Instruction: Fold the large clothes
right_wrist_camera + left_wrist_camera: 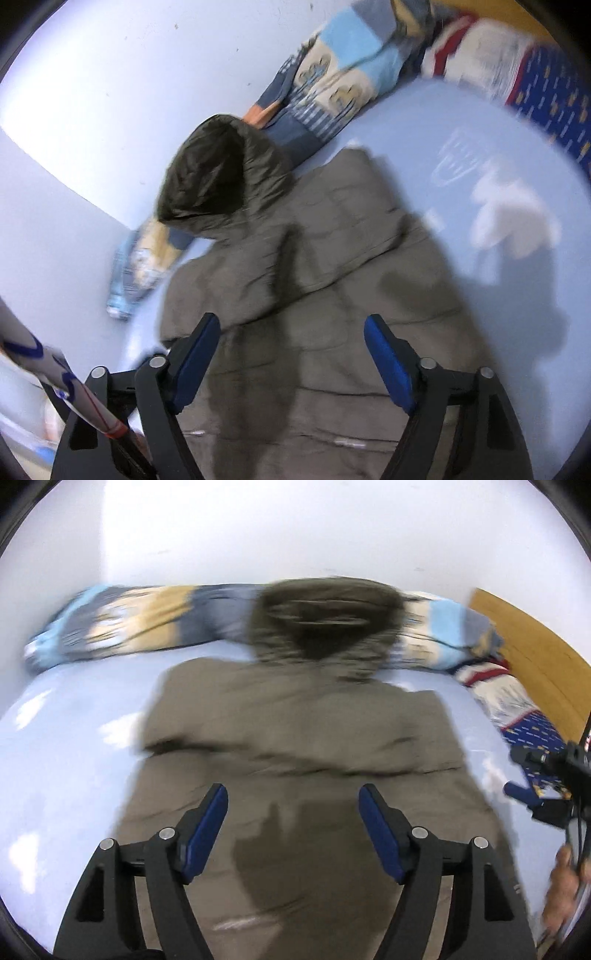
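Observation:
A large olive-brown hooded coat [295,731] lies flat on a light blue bed sheet [74,738], its fur-edged hood [325,627] at the far end against the wall. Both sleeves look folded in across the body. My left gripper [293,801] is open and empty, hovering above the coat's lower half. My right gripper [291,332] is open and empty above the same coat [332,280]; the hood [221,170] lies up and left of it. The right gripper also shows at the right edge of the left wrist view [543,794], held by a hand. Both views are motion-blurred.
A rolled patterned blanket [140,620] runs along the wall behind the hood. A red, white and blue cloth [517,709] lies at the bed's right side by a wooden headboard [535,653]. A white sleeve with blue marks [44,365] crosses the right wrist view's lower left.

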Demonstrator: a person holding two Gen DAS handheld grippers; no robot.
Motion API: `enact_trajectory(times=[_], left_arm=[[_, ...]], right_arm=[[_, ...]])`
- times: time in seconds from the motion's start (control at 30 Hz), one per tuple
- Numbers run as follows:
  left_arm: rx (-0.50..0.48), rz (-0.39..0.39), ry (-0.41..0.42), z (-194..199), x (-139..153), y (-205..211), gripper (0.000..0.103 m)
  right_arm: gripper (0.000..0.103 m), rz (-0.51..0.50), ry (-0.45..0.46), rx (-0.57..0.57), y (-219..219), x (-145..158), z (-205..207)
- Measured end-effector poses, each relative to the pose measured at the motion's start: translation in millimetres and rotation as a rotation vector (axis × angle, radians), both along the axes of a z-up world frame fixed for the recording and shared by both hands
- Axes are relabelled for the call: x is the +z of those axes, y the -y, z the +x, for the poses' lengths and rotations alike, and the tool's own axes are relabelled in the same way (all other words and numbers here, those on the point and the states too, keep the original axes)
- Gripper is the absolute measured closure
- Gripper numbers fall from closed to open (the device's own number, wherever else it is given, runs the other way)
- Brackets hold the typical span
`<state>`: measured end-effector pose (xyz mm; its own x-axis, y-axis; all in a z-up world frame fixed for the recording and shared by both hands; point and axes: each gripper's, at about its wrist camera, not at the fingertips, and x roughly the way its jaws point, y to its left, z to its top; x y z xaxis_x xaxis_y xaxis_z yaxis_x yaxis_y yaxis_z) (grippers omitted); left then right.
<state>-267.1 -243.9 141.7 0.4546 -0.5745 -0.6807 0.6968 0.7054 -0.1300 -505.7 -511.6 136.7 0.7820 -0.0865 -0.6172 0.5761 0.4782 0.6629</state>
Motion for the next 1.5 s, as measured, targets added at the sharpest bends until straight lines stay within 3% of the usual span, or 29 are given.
enact_trajectory(times=[0.13, 0.27, 0.37, 0.5, 0.63, 0.73, 0.8, 0.9, 1.1, 1.23, 1.33, 1.4, 1.5], left_arm=[[0.194, 0.016, 0.024, 32, -16, -63, 0.029], [0.245, 0.026, -0.031, 58, -15, -74, 0.030], [0.195, -0.004, -0.089, 62, -13, -70, 0.030], [0.145, 0.079, -0.081, 52, -25, -48, 0.029], [0.119, 0.146, -0.128, 47, -45, -35, 0.029], [0.127, 0.214, -0.175, 49, -63, -30, 0.030], [0.142, 0.260, -0.187, 52, -73, -30, 0.030], [0.171, 0.237, -0.211, 58, -74, -37, 0.030], [0.190, 0.218, -0.213, 60, -70, -41, 0.030], [0.188, 0.197, -0.205, 60, -64, -42, 0.029], [0.198, 0.176, -0.180, 63, -57, -44, 0.030], [0.208, 0.165, -0.165, 64, -52, -46, 0.030], [0.220, 0.141, -0.155, 65, -44, -50, 0.030]], right_arm=[[0.033, 0.067, 0.026, 0.042, 2, -21, 22], [0.033, 0.111, 0.043, 0.073, -1, -35, 39], [0.034, 0.117, 0.047, 0.068, -4, -41, 48], [0.042, 0.154, 0.043, 0.061, -4, -55, 71], [0.049, 0.216, 0.019, 0.028, -1, -75, 98], [0.059, 0.233, 0.027, 0.015, 2, -83, 112], [0.077, 0.222, 0.005, 0.018, 4, -86, 123], [0.080, 0.170, -0.020, 0.004, 10, -77, 126], [0.081, -0.102, -0.173, -0.059, 15, -37, 123], [0.078, -0.046, -0.244, -0.033, 25, -62, 126], [0.066, 0.009, -0.254, -0.019, 29, -73, 121], [0.049, 0.014, -0.229, -0.032, 28, -66, 111], [0.049, -0.074, -0.236, -0.059, 15, -42, 100]])
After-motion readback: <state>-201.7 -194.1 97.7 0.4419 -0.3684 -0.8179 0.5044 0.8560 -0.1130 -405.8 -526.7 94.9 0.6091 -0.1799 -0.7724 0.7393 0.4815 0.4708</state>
